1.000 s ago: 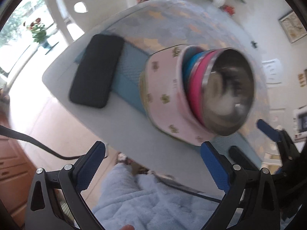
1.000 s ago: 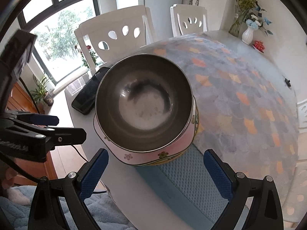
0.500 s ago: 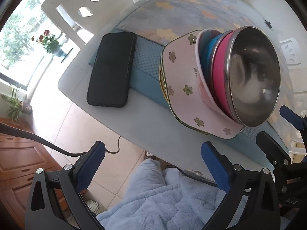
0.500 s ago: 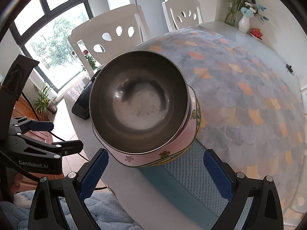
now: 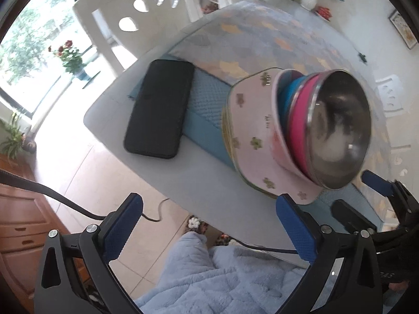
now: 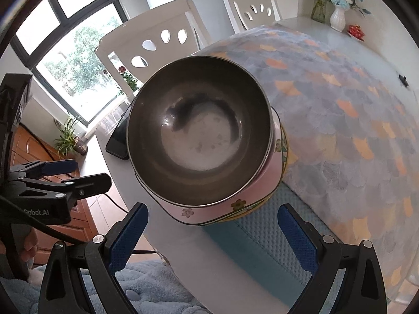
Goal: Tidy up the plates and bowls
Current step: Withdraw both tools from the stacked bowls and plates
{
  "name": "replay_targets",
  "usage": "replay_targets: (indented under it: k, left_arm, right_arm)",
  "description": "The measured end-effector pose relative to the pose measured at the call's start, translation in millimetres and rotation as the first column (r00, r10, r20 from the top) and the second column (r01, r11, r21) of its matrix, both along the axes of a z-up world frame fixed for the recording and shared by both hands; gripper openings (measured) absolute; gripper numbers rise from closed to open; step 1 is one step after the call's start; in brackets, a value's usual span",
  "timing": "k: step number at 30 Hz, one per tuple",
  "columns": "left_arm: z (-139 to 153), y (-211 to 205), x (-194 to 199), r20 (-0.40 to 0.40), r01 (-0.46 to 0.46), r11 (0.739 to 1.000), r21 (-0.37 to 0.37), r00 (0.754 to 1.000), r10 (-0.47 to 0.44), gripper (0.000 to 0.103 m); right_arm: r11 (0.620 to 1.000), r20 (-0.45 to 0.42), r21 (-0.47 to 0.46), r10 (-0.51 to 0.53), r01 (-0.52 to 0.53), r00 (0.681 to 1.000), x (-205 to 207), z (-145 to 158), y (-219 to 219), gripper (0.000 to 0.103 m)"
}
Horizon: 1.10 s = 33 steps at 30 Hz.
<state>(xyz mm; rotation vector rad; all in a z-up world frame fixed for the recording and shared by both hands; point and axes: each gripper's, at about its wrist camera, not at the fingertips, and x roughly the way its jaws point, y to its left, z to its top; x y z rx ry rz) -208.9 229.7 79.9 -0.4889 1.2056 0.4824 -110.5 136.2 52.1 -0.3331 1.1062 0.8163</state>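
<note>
Left claw [image 5: 207, 225] has tilted since 0.5 s ago, blurring bowls [image 5: 337, 130].

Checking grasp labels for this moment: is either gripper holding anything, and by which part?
Nothing is held. The left gripper and right gripper are both open, short of the stacked bowls.

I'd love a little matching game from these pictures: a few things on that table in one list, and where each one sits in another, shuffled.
Things:
1. steel bowl
2. black phone
3. white vase
4. pink flowered plate

Places:
A. far end of the table, by the wall
B. top of the stack
C. flat, beside the stack, partly on the blue mat
D. under the nested bowls

Pairs: 1-B, 2-C, 3-A, 4-D
</note>
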Motion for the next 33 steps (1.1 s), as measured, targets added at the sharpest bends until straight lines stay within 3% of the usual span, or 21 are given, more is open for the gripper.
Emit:
replay_targets:
  k: [3, 14, 19, 26, 33]
  left_arm:
    - [-1, 1, -2, -0.032, -0.032, 0.996, 0.083, 0.999, 0.034, 0.102]
    - [10, -3, -17, 0.099, -0.04, 0.998, 0.045, 0.994, 0.035, 0.102]
    - [20, -10, -26, 0.214, -0.044, 0.999, 0.005, 0.976, 0.042, 0.102]
    - [14, -22, -33, 0.186, -0.069, 0.998, 0.005, 0.98, 0.067, 0.102]
    - [13, -64, -31, 0.149, 0.036, 0.998, 0.046, 0.988, -0.042, 0.102]
  right_arm:
    - [1.0, 0.003, -0.004, -0.013, 0.013, 1.0, -1, 0, -2, 0.099]
    - [1.0, -0.006, -0.013, -0.013, 0.013, 1.0, -7, -3, -7, 0.099]
    - [1.0, -0.01, -0.017, 0.004, -0.004, 1.0, -11, -4, -9, 0.099]
    - [1.0, -0.039, -0.018, 0.01, -0.011, 0.999, -15, -9, -18, 0.099]
    - [1.0, -0.078, 0.003, -0.011, 0.011, 0.997, -13, -16, -35, 0.099]
